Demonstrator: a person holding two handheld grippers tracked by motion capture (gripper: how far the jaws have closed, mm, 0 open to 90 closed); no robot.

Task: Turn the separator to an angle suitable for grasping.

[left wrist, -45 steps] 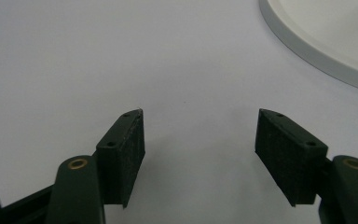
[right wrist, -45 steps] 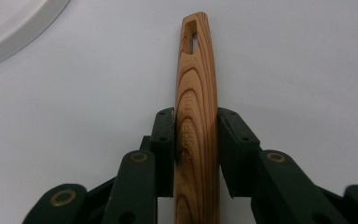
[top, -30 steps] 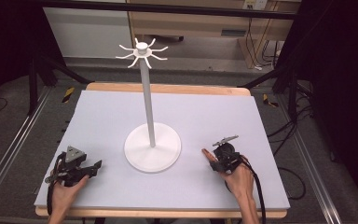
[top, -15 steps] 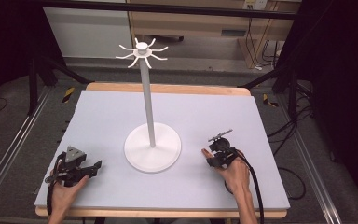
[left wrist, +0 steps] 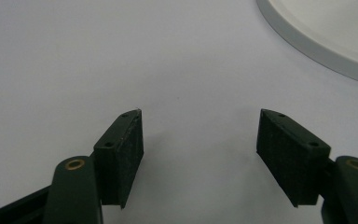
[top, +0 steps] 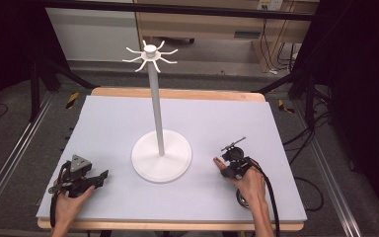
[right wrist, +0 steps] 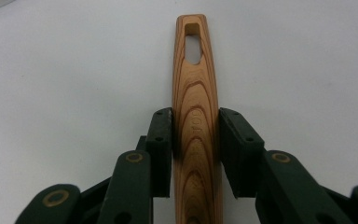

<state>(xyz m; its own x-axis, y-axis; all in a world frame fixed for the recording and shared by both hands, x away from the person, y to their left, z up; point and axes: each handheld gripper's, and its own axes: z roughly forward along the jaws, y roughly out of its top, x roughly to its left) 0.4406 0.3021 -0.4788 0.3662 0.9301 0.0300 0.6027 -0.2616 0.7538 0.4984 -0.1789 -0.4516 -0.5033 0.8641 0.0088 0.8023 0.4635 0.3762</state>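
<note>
- My right tool (right wrist: 195,140) is clamped on a wooden handle (right wrist: 195,93); both pads squeeze its flat sides about mid-length, the slotted end pointing away from me.
- In the high view the right tool (top: 233,157) sits near the right front of the tabletop (top: 103,123), just right of the stand's base (top: 161,158), the handle angled up and away.
- My read: the step is hanging that handle by its slot on one of the hooks (top: 150,54) at the stand's top.
- To do it well: keep the grip firm and square, lift clear of the base first, then line the slot's long axis up with a hook tip before pushing on. Approach slowly; the post is thin and could rock.
- My left tool (left wrist: 200,140) is released, jaws wide apart with nothing between, low over bare tabletop; base rim (left wrist: 307,42) ahead to its right.
- Left tool (top: 81,175) rests at the left front corner; it could steady the base if needed.
- Materials: handle is smooth wood with bold curved grain, tapered, rounded end, oblong slot. Pads are matte black, slightly textured.
- Tabletop is a flat pale matte sheet with a wood edge.
- Stand (top: 155,98): white, round disc base, slim upright post, crown of thin curved hooks.
</note>
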